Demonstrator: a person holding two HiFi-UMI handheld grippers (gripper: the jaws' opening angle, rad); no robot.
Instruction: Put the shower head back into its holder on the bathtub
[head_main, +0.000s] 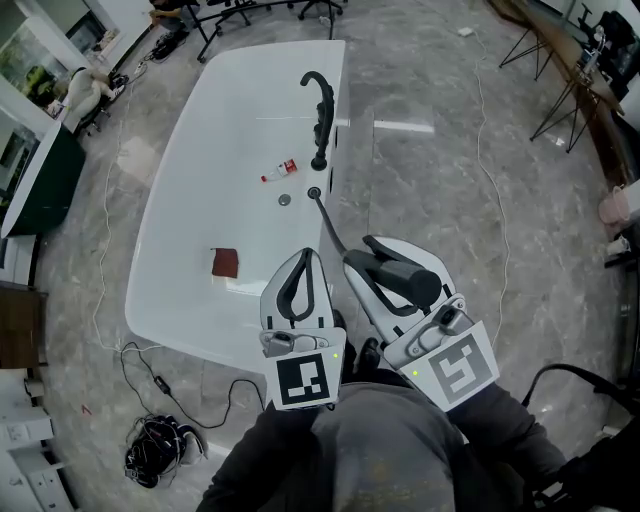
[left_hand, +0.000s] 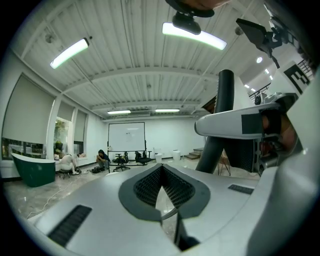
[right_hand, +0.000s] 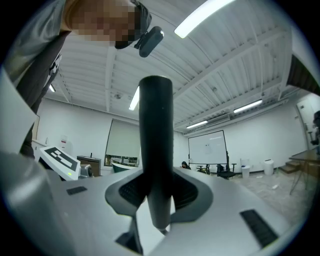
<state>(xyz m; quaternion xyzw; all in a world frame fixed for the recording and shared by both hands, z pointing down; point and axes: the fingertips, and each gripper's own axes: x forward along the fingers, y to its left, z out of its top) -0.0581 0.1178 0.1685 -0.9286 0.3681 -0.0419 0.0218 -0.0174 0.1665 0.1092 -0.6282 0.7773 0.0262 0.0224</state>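
1. The shower head (head_main: 408, 277) (right_hand: 156, 150) is a dark cylinder lying crosswise in the right hand-held gripper (head_main: 362, 252) (right_hand: 157, 187). The jaws are closed tight on its handle, and in the right gripper view it stands upright between them.
2. Its thin hose (head_main: 328, 225) runs from that gripper's tips ahead to a round opening (head_main: 314, 192) in the rim of the white bathtub (head_main: 200, 140).
3. A black faucet (head_main: 320, 110) stands on the same rim, further ahead, beyond the opening.
4. The left hand-held gripper (head_main: 306, 258) (left_hand: 161, 167) is just beside the right one, by the tub's near end. Its jaw tips meet and nothing is between them.
5. Inside the tub, ahead and left of the left gripper, lie a dark red square cloth (head_main: 226, 263), the drain (head_main: 284, 200) and a small red-capped bottle (head_main: 280, 171).
6. On the grey marbled floor (head_main: 430, 170), a bundle of black cable (head_main: 155, 450) lies back and left of the left gripper.
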